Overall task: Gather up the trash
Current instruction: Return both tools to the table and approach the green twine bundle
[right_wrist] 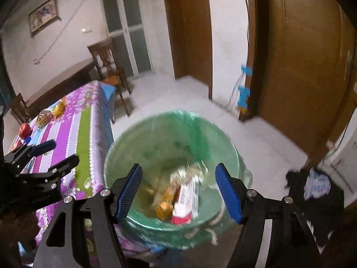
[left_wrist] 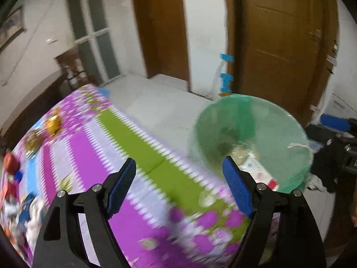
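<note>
A bin lined with a green bag stands on the floor beside the table; it also shows in the left wrist view. Inside lie a yellow wrapper and a red-and-white carton. My right gripper is open and empty, held right above the bin. My left gripper is open and empty above the table's edge, left of the bin; it also shows in the right wrist view. On the far part of the table lie yellow snack packets and a red apple.
The table has a purple, green and white flowered cloth. More colourful packets lie at its left end. A wooden chair stands beyond the table. Brown doors are behind the bin. A black stand is to the right.
</note>
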Tool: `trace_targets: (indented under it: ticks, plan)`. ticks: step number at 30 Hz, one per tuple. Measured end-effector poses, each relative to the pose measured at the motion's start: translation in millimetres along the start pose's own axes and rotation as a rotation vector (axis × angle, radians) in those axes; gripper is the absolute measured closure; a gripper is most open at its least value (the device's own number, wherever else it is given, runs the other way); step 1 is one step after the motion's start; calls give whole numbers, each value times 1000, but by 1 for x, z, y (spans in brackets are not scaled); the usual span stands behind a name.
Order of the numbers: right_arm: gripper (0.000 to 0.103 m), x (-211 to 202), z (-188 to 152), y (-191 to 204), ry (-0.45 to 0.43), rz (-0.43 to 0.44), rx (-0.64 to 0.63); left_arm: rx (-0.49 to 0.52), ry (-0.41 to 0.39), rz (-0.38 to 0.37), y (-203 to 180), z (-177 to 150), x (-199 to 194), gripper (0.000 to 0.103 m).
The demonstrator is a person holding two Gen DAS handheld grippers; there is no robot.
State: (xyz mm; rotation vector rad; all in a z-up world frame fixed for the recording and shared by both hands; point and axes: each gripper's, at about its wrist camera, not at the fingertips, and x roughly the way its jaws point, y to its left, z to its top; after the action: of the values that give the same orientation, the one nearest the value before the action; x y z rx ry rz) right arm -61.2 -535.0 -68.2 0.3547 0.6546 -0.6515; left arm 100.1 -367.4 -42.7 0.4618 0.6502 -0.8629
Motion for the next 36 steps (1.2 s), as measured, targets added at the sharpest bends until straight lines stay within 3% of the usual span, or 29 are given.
trace_targets:
  ticks: [8,13,19,22,28,36]
  plan:
    - [33,-17,-19,76,-244,10,-117,-141,-86,217,70,-39,-44,23]
    - [33,-15,-23,127,-279,96,-151,-283,-124,344,127,-65,-82,21]
    - [33,-8,-27,196,-239,218,-242,-449,-127,489,195,-108,-127,21]
    - [33,-5,-33,233,-195,298,-306,-578,-108,562,239,-137,-152,21]
    - [33,-1,-48,316,-58,534,-479,-746,-95,552,305,-167,-176,21]
    - [33,-18,-97,415,147,886,-752,-723,-16,489,326,-172,-147,22]
